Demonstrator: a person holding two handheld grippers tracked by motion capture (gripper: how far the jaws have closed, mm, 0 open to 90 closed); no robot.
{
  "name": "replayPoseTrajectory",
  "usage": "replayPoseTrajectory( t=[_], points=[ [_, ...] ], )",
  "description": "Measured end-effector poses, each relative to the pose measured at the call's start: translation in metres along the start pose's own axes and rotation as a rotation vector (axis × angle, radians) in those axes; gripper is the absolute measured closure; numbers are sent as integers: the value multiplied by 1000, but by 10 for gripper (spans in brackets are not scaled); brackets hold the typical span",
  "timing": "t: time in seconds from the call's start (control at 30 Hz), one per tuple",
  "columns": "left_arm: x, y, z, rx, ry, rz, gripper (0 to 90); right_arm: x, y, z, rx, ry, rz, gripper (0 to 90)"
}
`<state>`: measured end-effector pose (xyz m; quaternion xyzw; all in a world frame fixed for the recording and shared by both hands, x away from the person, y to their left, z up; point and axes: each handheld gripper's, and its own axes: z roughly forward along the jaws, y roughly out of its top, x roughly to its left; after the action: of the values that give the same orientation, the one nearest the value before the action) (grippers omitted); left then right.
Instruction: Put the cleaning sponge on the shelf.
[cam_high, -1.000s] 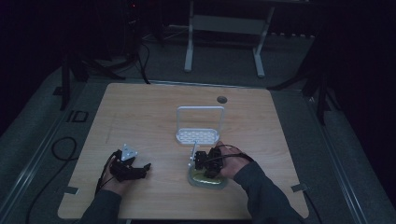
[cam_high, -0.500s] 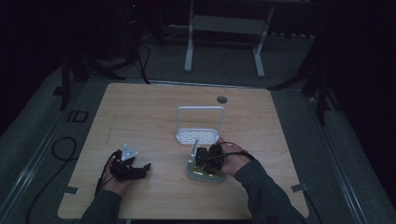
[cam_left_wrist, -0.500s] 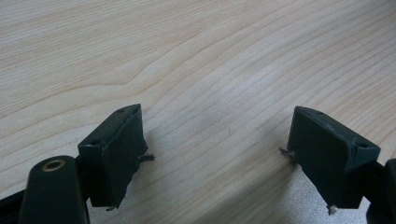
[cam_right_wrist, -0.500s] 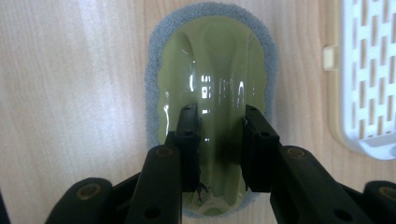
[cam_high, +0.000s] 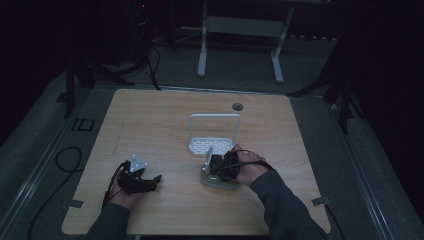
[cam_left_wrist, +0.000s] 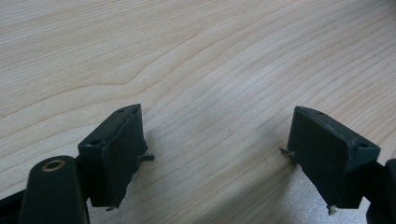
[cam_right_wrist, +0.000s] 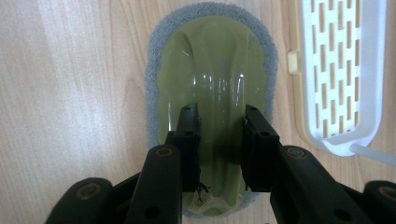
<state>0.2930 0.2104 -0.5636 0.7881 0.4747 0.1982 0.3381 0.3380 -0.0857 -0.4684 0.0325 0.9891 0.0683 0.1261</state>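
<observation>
Right gripper (cam_right_wrist: 219, 140) points straight down at a scrubber (cam_right_wrist: 212, 60): an oval grey pad with a glossy olive-green plastic handle on top. The scrubber lies flat on the desk (cam_right_wrist: 70, 93), long axis running away from the camera in the right gripper view.

The raised central ridge of the green handle sits between the two black fingers (cam_right_wrist: 187, 140). One finger is on each flank of the ridge, near the end of the handle closest to the camera. The gap between the fingers is narrow and the ridge takes up all of it; both pads appear to press on its sides, so the fingers look clamped on the handle. The grey pad shows around the handle on all sides, wider than the fingers' span.

Just beside the scrubber, on the right of that view, is a white slotted rack (cam_right_wrist: 341, 70). A thin strip of bare wood separates them.

High view: right gripper (cam_high: 222, 165) sits over the scrubber (cam_high: 218, 180) on the near-right part of the desk (cam_high: 160, 120), with the rack (cam_high: 212, 145) just behind it, its tall frame upright.

Left gripper (cam_high: 140, 180) rests on the near-left part of the desk, well apart from the scrubber. In the left gripper view its fingers (cam_left_wrist: 114, 149) stand wide apart, bare wood between them.
</observation>
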Motion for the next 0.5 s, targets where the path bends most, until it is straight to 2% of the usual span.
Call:
replayPoseTrajectory(
  t=[0.5],
  points=[
    [0,0,0,-1,0,-1,190,-12,-1,-3,-43,-66,1,716]
  ],
)
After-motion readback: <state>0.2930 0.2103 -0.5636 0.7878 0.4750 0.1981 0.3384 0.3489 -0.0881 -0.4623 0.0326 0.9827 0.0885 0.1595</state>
